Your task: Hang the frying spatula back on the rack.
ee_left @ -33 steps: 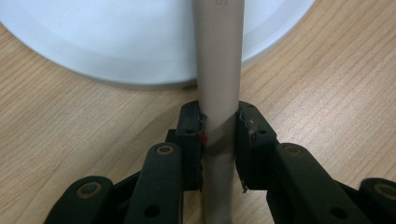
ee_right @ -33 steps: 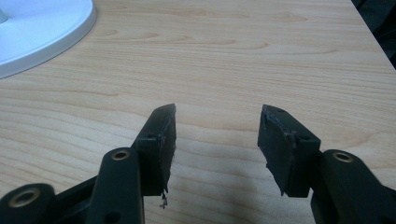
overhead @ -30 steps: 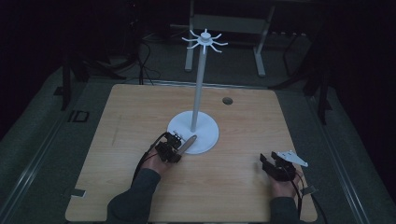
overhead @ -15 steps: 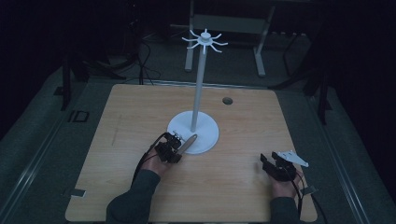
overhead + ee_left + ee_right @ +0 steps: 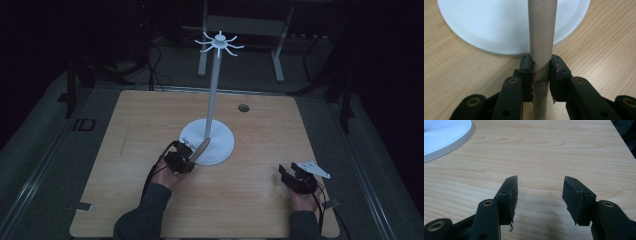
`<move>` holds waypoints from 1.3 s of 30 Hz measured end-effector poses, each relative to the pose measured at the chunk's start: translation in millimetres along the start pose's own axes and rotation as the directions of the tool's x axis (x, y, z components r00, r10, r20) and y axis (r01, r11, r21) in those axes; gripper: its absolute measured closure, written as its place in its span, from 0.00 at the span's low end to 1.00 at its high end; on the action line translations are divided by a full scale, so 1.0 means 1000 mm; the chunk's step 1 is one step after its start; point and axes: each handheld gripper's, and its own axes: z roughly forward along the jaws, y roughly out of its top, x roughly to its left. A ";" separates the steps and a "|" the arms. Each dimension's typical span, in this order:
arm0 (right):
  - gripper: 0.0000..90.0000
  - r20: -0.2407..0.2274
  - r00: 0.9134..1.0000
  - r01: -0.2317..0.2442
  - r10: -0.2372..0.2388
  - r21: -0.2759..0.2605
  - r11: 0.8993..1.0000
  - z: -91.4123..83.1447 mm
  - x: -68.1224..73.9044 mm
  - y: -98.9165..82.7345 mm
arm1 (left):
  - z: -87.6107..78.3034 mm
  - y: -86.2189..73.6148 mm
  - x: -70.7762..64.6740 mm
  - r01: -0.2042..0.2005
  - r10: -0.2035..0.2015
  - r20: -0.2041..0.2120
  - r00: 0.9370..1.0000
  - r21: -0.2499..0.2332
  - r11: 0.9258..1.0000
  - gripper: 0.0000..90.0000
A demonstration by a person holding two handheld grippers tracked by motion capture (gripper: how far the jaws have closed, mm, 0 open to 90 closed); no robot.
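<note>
We take the white stand (image 5: 207, 143) as our landmark: round base on the wooden table (image 5: 260, 125), thin pole rising from its centre, spoked crown up top.

Left gripper (image 5: 192, 154) sits at the near-left edge of the stand's base, w/ the person's left hand (image 5: 165, 175) behind it. In the left gripper view its jaws are clamped on a beige tube (image 5: 541, 50), pads pressing both sides of it. The tube runs fwd from the jaws and out over the base rim; whether its far end touches the base we can't tell. In the high view the tube (image 5: 201, 148) shows as a short slanted piece, low end in the jaws, upper end leaning toward the pole, just beside it. A small red mark shows on the tube at the left pad.

Right gripper (image 5: 286, 174) is well apart from the stand, to its near-right, close to the table's near edge, w/ a grey three-cornered plate on top. In the right gripper view (image 5: 539, 195) its jaws stand apart w/ bare wood between them; the stand's base edge shows at upper left there.

A small dark round hole (image 5: 243, 107) in the table lies beyond the stand, to its right.
</note>
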 end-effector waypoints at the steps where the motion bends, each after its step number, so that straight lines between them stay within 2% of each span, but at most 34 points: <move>1: 0.51 0.000 1.000 0.000 0.000 0.000 1.000 0.000 0.000 0.000 | -0.002 0.000 -0.001 -0.001 0.001 -0.003 1.000 -0.009 1.000 0.83; 6: 0.51 0.001 1.000 0.001 -0.001 0.000 1.000 0.000 0.000 0.000 | -0.009 0.002 -0.003 0.011 -0.012 -0.013 1.000 -0.046 0.999 0.83; 9: 0.51 0.001 1.000 0.001 -0.001 -0.001 1.000 0.000 0.000 0.000 | -0.015 0.004 -0.004 0.026 -0.028 -0.026 0.999 -0.086 0.996 0.83; 15: 0.50 0.004 1.000 0.003 -0.003 -0.001 1.000 0.000 0.000 0.000 | -0.022 0.007 -0.007 0.033 -0.038 -0.037 0.999 -0.126 0.991 0.83; 20: 0.50 0.005 1.000 0.002 -0.002 0.000 1.000 0.000 0.000 0.000 | -0.028 0.009 -0.011 0.032 -0.037 -0.031 0.999 -0.155 0.987 0.83; 25: 0.50 0.005 1.000 -0.002 0.002 0.000 1.000 0.000 0.000 0.000 | -0.032 0.010 -0.014 0.013 -0.017 -0.020 1.000 -0.184 0.983 0.83; 34: 0.49 0.009 1.000 -0.005 0.005 -0.003 1.000 0.001 0.000 0.000 | -0.044 0.016 -0.024 -0.006 0.002 -0.017 1.000 -0.238 0.971 0.83; 37: 0.49 0.009 1.000 -0.005 0.005 -0.003 1.000 0.001 0.000 0.000 | -0.045 0.017 -0.024 -0.008 0.004 -0.017 1.000 -0.244 0.970 0.83; 38: 0.49 0.009 1.000 -0.006 0.006 -0.004 1.000 0.001 0.000 0.000 | -0.049 0.019 -0.027 -0.002 -0.003 -0.020 1.000 -0.268 0.963 0.83; 39: 0.49 0.009 1.000 -0.006 0.006 -0.004 1.000 0.001 0.000 0.000 | -0.050 0.020 -0.028 -0.001 -0.005 -0.022 1.000 -0.276 0.961 0.83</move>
